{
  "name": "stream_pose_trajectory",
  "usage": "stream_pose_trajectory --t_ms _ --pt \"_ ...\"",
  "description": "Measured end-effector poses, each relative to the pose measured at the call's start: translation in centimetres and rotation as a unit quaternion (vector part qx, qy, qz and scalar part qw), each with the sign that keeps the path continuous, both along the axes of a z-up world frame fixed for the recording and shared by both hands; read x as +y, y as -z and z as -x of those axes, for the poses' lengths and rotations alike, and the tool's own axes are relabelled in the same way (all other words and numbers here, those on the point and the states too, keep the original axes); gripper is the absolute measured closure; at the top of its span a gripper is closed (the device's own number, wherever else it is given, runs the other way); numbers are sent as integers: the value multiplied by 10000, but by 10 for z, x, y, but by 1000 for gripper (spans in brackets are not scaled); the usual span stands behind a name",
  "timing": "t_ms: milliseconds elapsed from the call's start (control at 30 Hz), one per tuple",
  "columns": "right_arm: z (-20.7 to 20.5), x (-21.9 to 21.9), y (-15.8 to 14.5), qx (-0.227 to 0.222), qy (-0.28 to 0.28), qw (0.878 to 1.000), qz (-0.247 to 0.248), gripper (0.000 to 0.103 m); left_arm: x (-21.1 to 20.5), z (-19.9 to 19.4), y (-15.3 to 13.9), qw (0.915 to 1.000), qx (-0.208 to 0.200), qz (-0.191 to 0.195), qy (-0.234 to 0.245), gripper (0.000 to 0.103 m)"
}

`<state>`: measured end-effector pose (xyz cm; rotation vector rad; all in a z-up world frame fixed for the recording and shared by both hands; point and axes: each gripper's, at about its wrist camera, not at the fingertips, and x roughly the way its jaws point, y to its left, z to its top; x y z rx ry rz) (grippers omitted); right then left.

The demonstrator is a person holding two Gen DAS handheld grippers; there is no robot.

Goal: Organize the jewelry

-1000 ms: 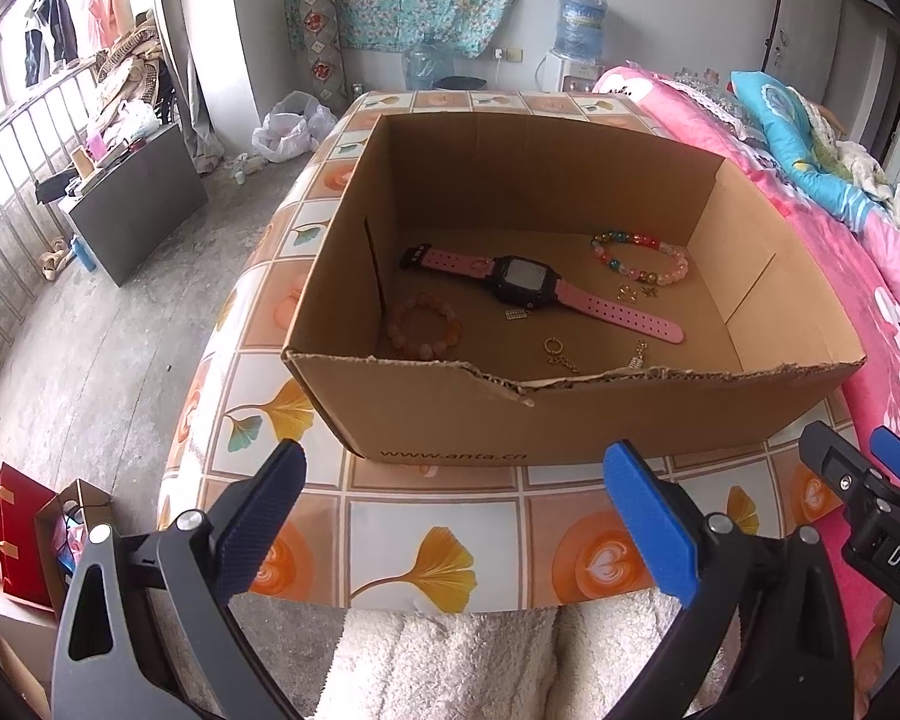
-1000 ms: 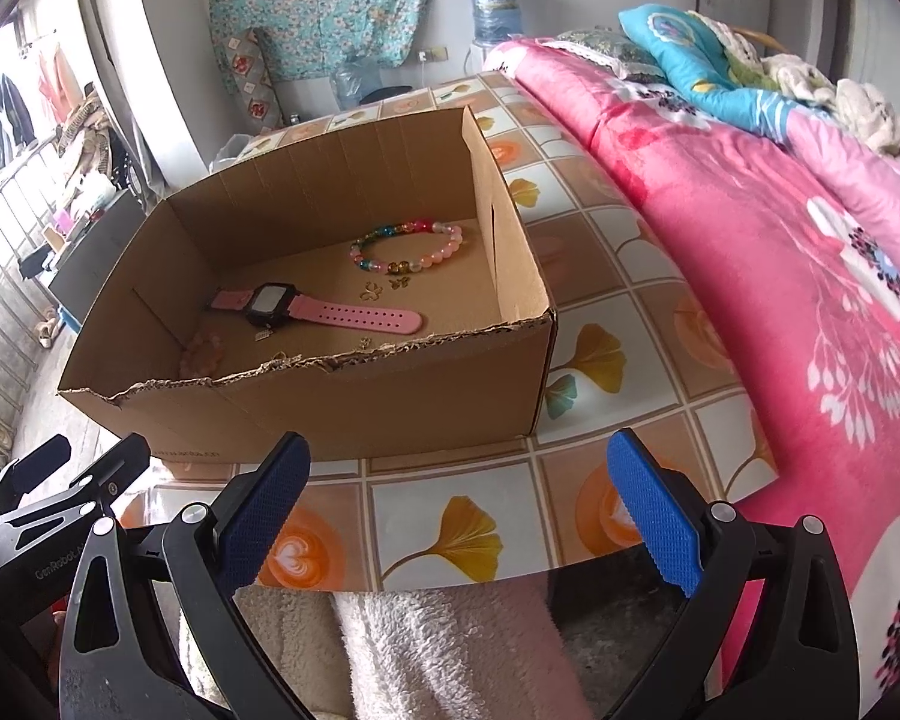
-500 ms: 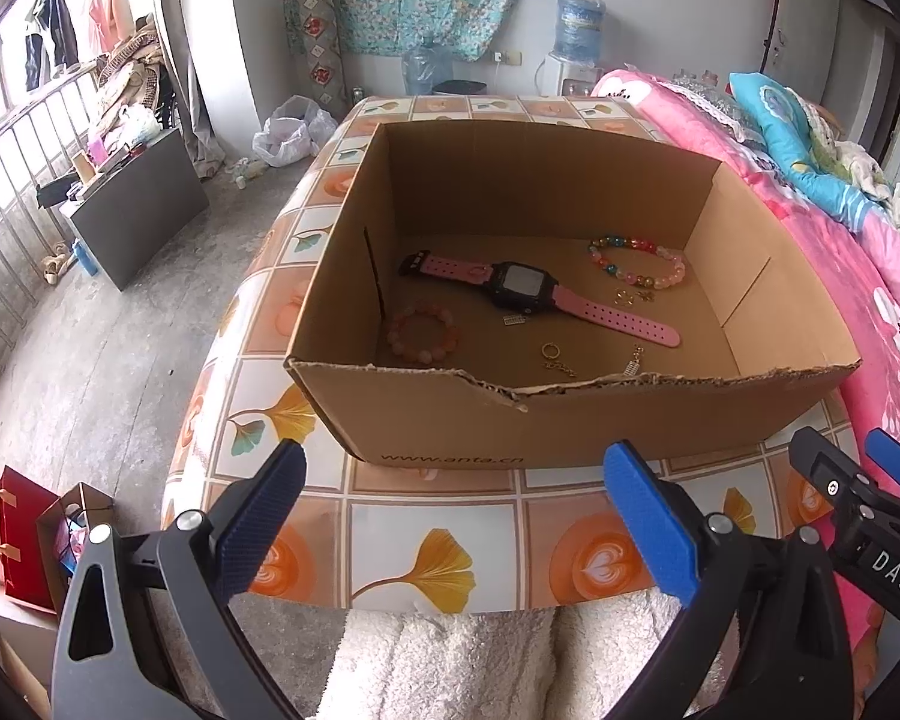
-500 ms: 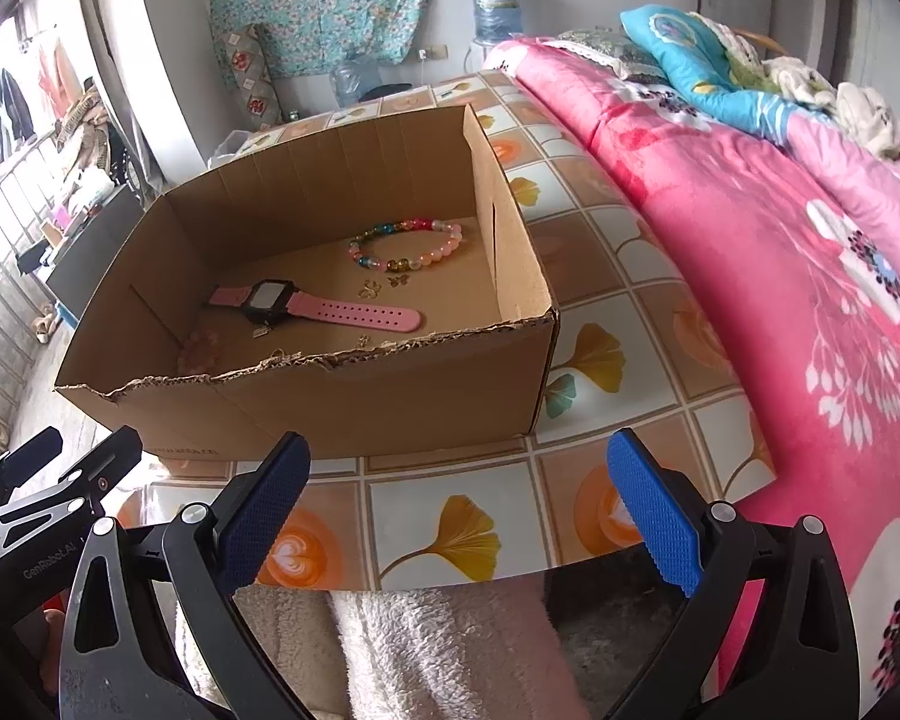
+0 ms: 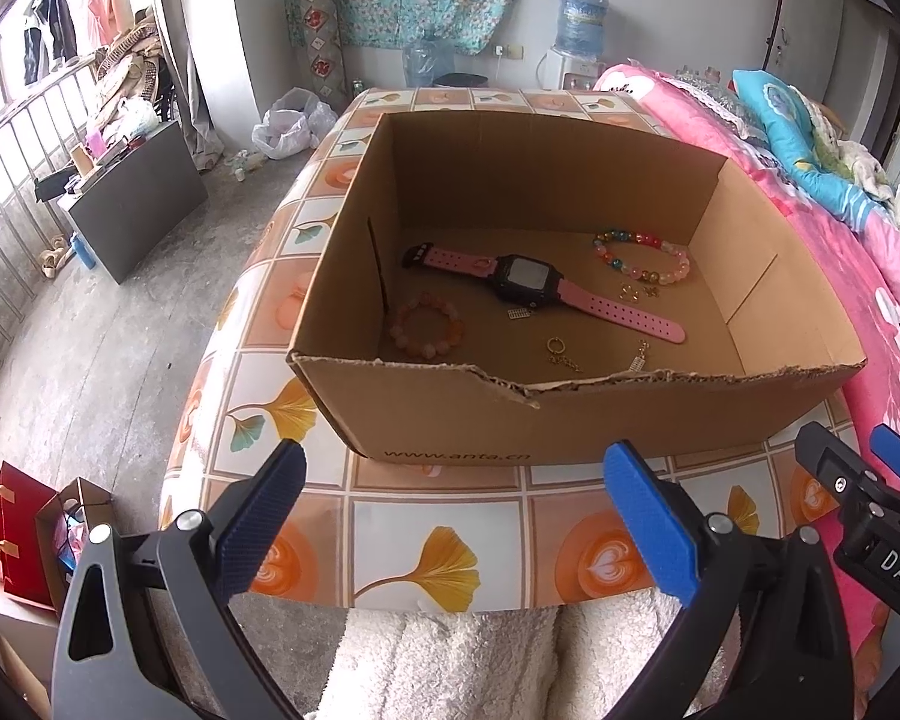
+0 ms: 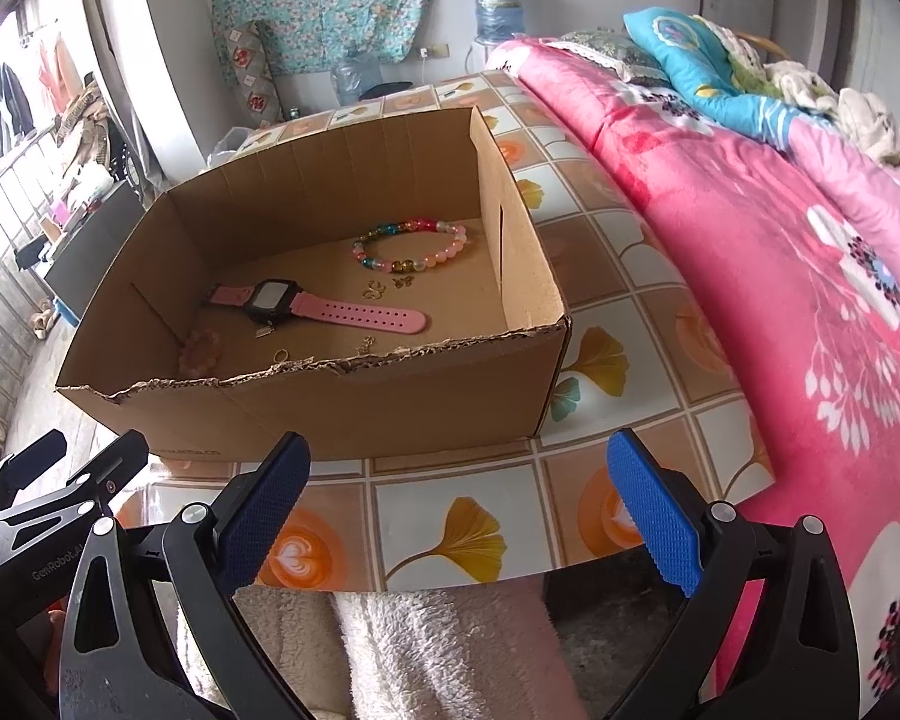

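Left gripper (image 5: 450, 516): jaws spread wide, holding nothing, short of the box.
Right gripper (image 6: 459, 504): likewise wide open, empty.
Box (image 5: 570, 420): near wall torn and low, probably the easiest way in.
Pink bracelet (image 5: 427, 325): near-left corner by the wall; light, rolls; pinch across the beads.
Watch (image 5: 525, 282): mid-floor; grip its stiff case.
Colored bracelet (image 5: 642, 255): far right; open floor around it.

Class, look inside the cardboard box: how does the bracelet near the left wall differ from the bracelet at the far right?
The left bracelet has beads all in pale pink and peach; the right bracelet mixes blue, green, red, amber and pink beads. The left bracelet makes a smaller ring, the right bracelet a wider oval. The left bracelet lies near the front of the box, the right bracelet towards the back. Both lie flat on the box floor, untouched.
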<state>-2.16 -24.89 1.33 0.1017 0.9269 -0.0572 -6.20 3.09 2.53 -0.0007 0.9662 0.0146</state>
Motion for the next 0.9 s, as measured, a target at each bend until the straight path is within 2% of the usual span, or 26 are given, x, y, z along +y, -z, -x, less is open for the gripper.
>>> stream_pose_trajectory --t_ms 900 --pt "-1 8 3 81 -117 9999 7 7 -3 1 4 9999 81 62 23 5"
